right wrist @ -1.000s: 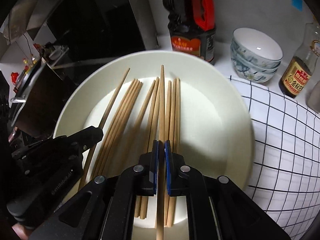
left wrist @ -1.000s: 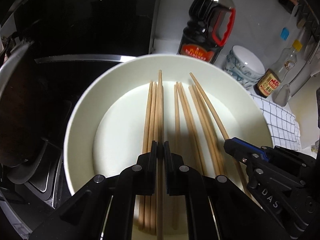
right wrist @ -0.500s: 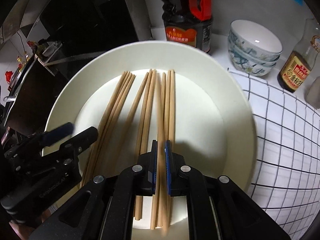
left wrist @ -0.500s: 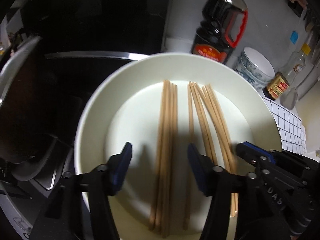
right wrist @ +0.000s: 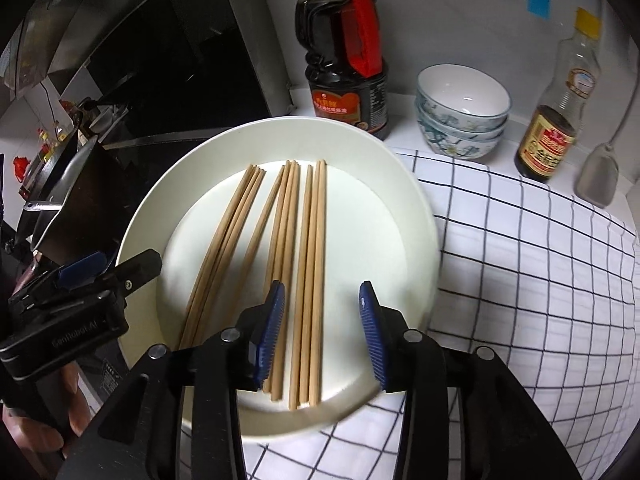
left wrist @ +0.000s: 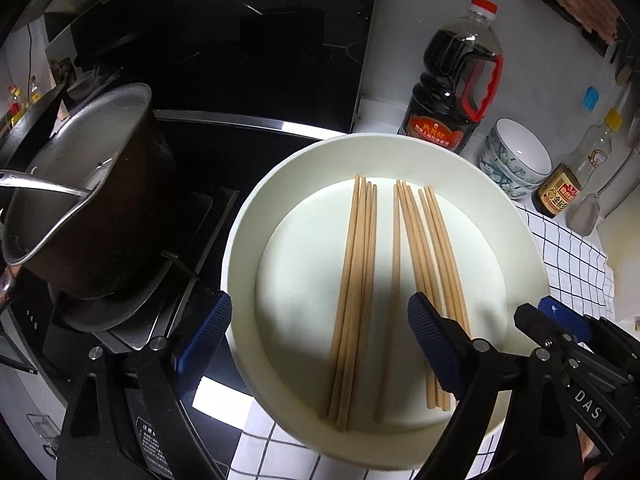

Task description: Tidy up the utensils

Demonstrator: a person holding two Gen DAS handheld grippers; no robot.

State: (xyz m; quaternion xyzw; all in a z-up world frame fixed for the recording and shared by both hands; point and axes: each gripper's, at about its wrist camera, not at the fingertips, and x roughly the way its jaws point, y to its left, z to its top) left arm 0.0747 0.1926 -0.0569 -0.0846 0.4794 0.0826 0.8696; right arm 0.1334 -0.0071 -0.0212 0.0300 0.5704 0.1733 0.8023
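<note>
Several wooden chopsticks (left wrist: 356,280) lie side by side in bundles on a round white plate (left wrist: 256,208); they also show in the right wrist view (right wrist: 308,264) on the plate (right wrist: 408,216). My left gripper (left wrist: 320,336) is open and empty above the plate's near edge. My right gripper (right wrist: 322,336) is open and empty, its jaws either side of the rightmost chopsticks. The right gripper shows in the left wrist view (left wrist: 560,320); the left gripper shows in the right wrist view (right wrist: 108,268).
A dark metal pot (left wrist: 80,208) stands on the stove left of the plate. A soy sauce bottle (right wrist: 344,52), stacked patterned bowls (right wrist: 460,112), a smaller sauce bottle (right wrist: 556,120) and a spatula (right wrist: 600,176) stand behind. A checked cloth (right wrist: 520,280) covers the counter right.
Both grippers let go of a chopstick each and opened, the left first, then the right. Both pulled back up from the plate. The released chopsticks now lie with the others.
</note>
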